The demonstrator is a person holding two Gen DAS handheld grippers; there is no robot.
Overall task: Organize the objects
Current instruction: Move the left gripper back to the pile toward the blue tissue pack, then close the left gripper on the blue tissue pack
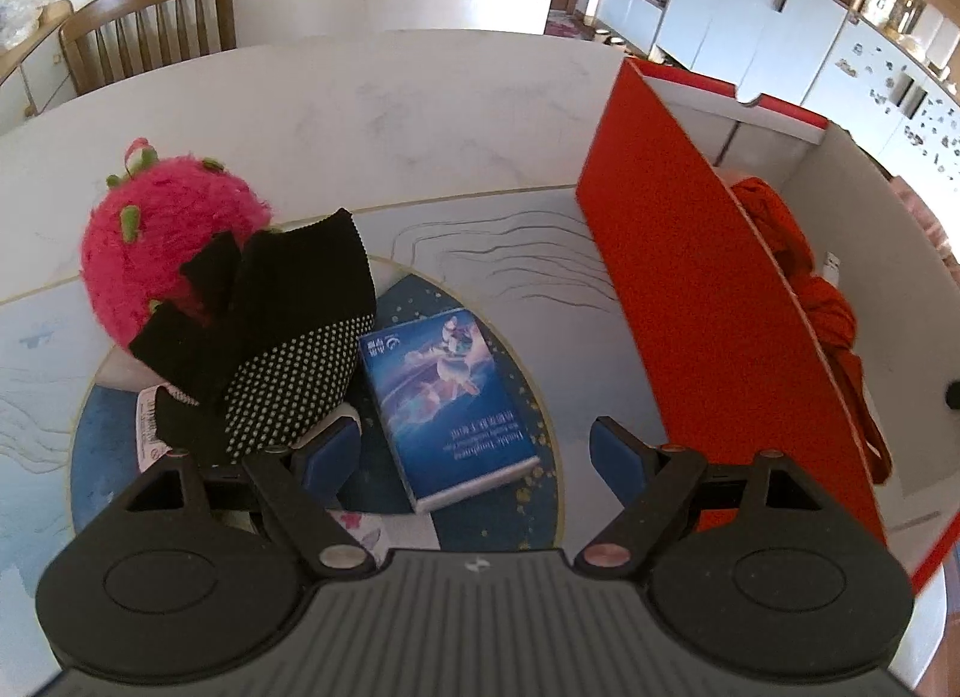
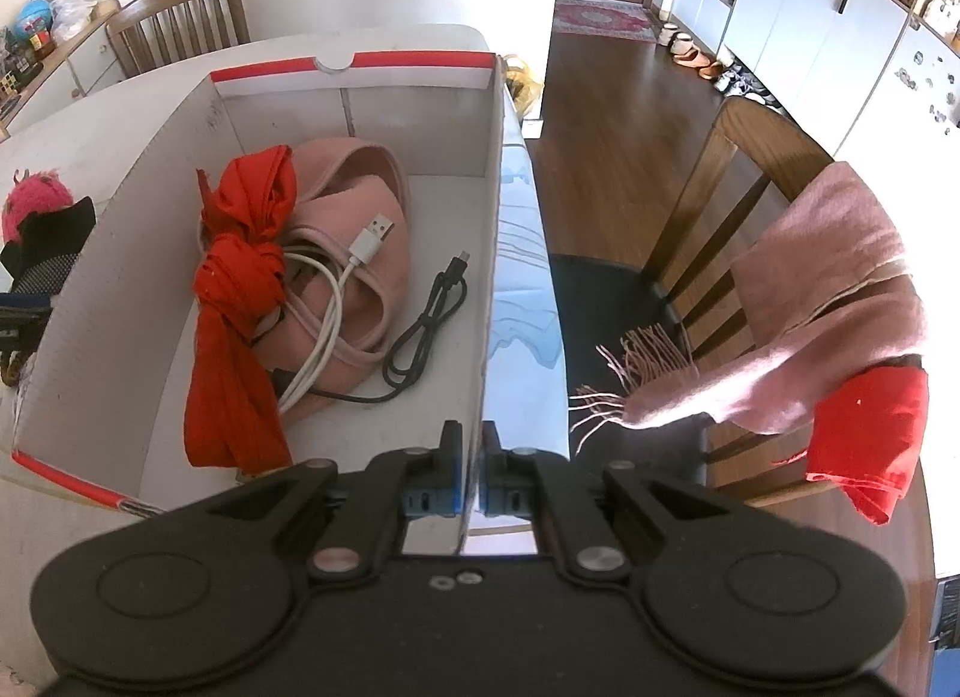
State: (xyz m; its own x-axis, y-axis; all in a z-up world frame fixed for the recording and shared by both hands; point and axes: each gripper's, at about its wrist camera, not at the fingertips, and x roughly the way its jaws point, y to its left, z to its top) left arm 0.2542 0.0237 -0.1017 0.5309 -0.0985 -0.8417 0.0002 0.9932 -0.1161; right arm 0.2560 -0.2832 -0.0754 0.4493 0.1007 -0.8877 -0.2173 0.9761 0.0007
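Note:
In the left wrist view my left gripper (image 1: pixel 477 451) is open and empty, hovering over a blue box (image 1: pixel 447 403) lying flat on the table. Left of it lie a black dotted sock (image 1: pixel 288 349) and a pink plush fruit (image 1: pixel 162 241). The red-and-white cardboard box (image 1: pixel 690 289) stands to the right. In the right wrist view my right gripper (image 2: pixel 474 457) is shut on the box's right wall (image 2: pixel 489 253). Inside lie a red cloth (image 2: pixel 240 301), a pink fabric item (image 2: pixel 354 253), a white USB cable (image 2: pixel 336 301) and a black cable (image 2: pixel 426 325).
A wooden chair (image 2: pixel 708 253) with a pink scarf (image 2: pixel 816 307) and a red cloth (image 2: pixel 864 445) stands right of the table. Another chair (image 1: pixel 150 30) is at the far side. White cabinets (image 2: pixel 828 18) line the right wall.

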